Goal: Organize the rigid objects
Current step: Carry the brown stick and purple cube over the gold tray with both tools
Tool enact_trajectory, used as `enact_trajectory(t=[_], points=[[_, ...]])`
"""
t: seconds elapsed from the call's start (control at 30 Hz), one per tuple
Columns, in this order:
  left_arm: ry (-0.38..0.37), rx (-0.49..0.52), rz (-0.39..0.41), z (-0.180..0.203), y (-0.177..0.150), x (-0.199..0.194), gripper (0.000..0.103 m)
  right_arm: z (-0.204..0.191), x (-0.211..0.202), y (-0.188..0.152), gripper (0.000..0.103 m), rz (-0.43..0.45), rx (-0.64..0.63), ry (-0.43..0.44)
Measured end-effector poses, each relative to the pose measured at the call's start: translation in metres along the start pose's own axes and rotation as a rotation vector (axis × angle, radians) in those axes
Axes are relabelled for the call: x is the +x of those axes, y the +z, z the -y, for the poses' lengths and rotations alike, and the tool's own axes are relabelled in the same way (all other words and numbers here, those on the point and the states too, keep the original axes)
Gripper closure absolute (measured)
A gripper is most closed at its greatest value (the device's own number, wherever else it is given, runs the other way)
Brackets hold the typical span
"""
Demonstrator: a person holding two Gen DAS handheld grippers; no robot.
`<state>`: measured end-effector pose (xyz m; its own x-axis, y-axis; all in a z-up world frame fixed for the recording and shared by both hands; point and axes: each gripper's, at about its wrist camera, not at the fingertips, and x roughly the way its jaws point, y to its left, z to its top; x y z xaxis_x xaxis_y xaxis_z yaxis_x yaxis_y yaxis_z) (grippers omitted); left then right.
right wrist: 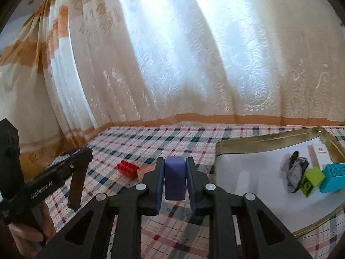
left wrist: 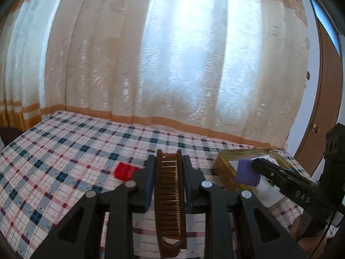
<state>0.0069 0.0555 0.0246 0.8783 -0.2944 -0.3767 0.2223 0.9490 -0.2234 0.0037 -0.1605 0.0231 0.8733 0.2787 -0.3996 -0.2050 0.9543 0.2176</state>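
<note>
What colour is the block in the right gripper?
Purple block; the right wrist view shows it best.

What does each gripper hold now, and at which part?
The left gripper holds a brown comb, its jaws on the two long sides near the far end. The right gripper holds a purple block by two opposite faces.

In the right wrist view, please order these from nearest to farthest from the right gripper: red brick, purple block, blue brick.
1. purple block, clamped in the right gripper.
2. red brick, on the cloth, left.
3. blue brick, in the tray, far right.
</note>
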Motion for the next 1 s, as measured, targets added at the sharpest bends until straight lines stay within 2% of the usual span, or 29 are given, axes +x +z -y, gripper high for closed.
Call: enact_trajectory(t=[0.53, 1.0], points=[[-0.055, 0.088, 0.011, 0.104, 0.014, 0.013, 0.080, 0.085, -0.049, 0.016, 0.081, 0.094, 0.094, -0.098], [-0.115, 0.128, -0.007, 0.172, 0.020, 0.039, 0.080, 0.142, -0.073, 0.026, 0.081, 0.142, 0.138, -0.205]])
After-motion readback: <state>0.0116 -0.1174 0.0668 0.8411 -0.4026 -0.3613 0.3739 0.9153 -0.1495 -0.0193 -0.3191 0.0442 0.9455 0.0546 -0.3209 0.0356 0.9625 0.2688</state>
